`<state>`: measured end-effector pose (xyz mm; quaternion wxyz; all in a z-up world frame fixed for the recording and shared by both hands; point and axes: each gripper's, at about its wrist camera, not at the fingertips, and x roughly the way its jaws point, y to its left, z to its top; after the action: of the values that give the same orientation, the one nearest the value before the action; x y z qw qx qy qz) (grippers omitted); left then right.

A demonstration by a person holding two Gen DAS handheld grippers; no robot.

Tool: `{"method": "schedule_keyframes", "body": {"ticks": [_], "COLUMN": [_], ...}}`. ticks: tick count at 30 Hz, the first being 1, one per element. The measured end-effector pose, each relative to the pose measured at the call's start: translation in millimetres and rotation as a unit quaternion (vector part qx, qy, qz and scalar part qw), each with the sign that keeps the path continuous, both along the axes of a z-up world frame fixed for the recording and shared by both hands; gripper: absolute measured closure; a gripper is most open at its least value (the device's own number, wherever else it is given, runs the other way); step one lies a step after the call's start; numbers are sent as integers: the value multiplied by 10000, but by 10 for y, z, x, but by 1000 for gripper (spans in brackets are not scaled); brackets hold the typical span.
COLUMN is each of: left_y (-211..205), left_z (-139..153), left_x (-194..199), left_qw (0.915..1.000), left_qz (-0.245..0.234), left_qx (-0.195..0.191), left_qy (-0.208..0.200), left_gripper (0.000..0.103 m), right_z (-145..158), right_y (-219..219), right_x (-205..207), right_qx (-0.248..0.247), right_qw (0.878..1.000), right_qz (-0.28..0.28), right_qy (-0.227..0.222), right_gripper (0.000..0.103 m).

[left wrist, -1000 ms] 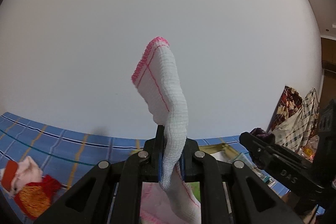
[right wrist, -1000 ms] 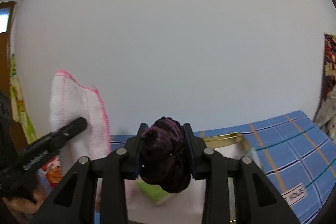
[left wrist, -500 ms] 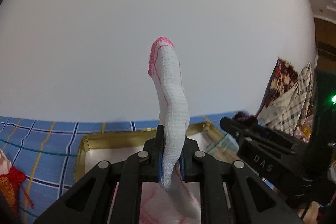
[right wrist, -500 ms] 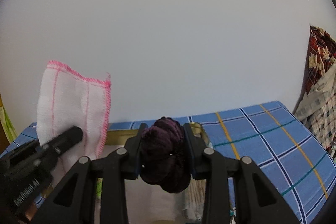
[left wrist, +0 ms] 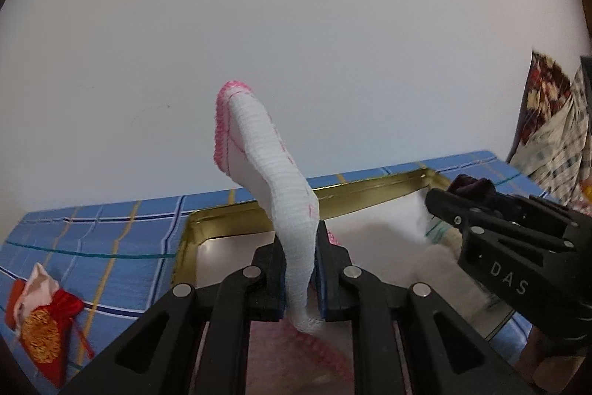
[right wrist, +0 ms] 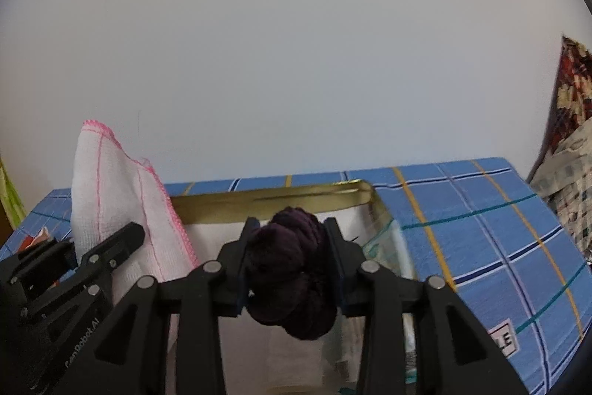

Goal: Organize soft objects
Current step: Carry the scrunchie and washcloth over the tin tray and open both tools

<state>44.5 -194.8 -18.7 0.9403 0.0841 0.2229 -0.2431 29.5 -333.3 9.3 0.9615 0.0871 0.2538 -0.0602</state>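
My left gripper (left wrist: 300,241) stands over the left part of a gold-rimmed tin (left wrist: 370,189). A white cloth with pink stitched edging (left wrist: 259,150) rises from between its pads, and its lower end hangs below them. The jaws are opening, but the pads still touch the cloth. My right gripper (right wrist: 291,228) holds a dark purple woolly ball (right wrist: 292,276) over the tin's right part (right wrist: 266,202). Its jaws are opening too, with the ball still squeezed between the pads. Each view shows the other gripper (left wrist: 444,202) (right wrist: 122,239) close alongside.
A blue checked cloth (right wrist: 462,210) covers the table under the tin. On it, left of the tin, lies a red pouch with gold embroidery (left wrist: 48,324). The tin holds white lining, a pinkish cloth (left wrist: 296,350) and a greenish packet (right wrist: 381,243). Patterned fabrics (left wrist: 547,121) hang at the right.
Both grippers have sunk and tipped down toward the tin, which now fills the lower part of both views. The cloth and the purple ball stay between their pads.
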Motion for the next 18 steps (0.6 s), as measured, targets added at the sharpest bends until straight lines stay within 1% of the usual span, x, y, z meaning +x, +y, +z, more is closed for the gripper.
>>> {"method": "schedule_keyframes", "body": {"ticks": [1, 2, 3, 4, 5, 7, 8, 10, 12, 15, 18], "left_y": [-12, -30, -10, 21, 39, 68, 77, 99, 111, 157, 284], "left_z": [-5, -4, 4, 33, 55, 113, 125, 122, 108, 107, 121], "left_x": [-27, -44, -66, -123, -150, -215, -233, -252, -246, -252, -210], "left_qw": [9999, 9998, 9996, 9989, 9984, 9974, 9970, 9968, 9971, 9966, 9963], "left_qz": [22, 61, 173, 329, 382, 447, 481, 558, 583, 679, 763], "left_qx": [105, 157, 212, 205, 194, 209, 206, 182, 200, 207, 141], "left_qy": [-24, -44, -103, -277, -363, -530, -563, -540, -446, -413, -378], "left_gripper": [70, 46, 25, 19, 17, 16, 16, 16, 16, 16, 16], "right_z": [-15, -21, -5, 18, 61, 120, 150, 158, 127, 35, 7], "right_y": [-4, -14, -27, -37, -55, -97, -92, -100, -120, -230, -290], "right_x": [4, -9, -40, -80, -164, -282, -313, -339, -313, -244, -221], "right_qx": [22, 61, 108, 130, 142, 114, 97, 93, 193, 357, 399], "right_qw": [10000, 10000, 9999, 9996, 9985, 9954, 9948, 9940, 9944, 9949, 9941], "right_qz": [0, -31, -67, -118, -249, -450, -484, -578, -601, -606, -668], "right_qy": [-2, -41, -117, -228, -476, -834, -892, -925, -848, -730, -755], "right_gripper": [62, 47, 23, 12, 1, 0, 0, 0, 0, 0, 0]}}
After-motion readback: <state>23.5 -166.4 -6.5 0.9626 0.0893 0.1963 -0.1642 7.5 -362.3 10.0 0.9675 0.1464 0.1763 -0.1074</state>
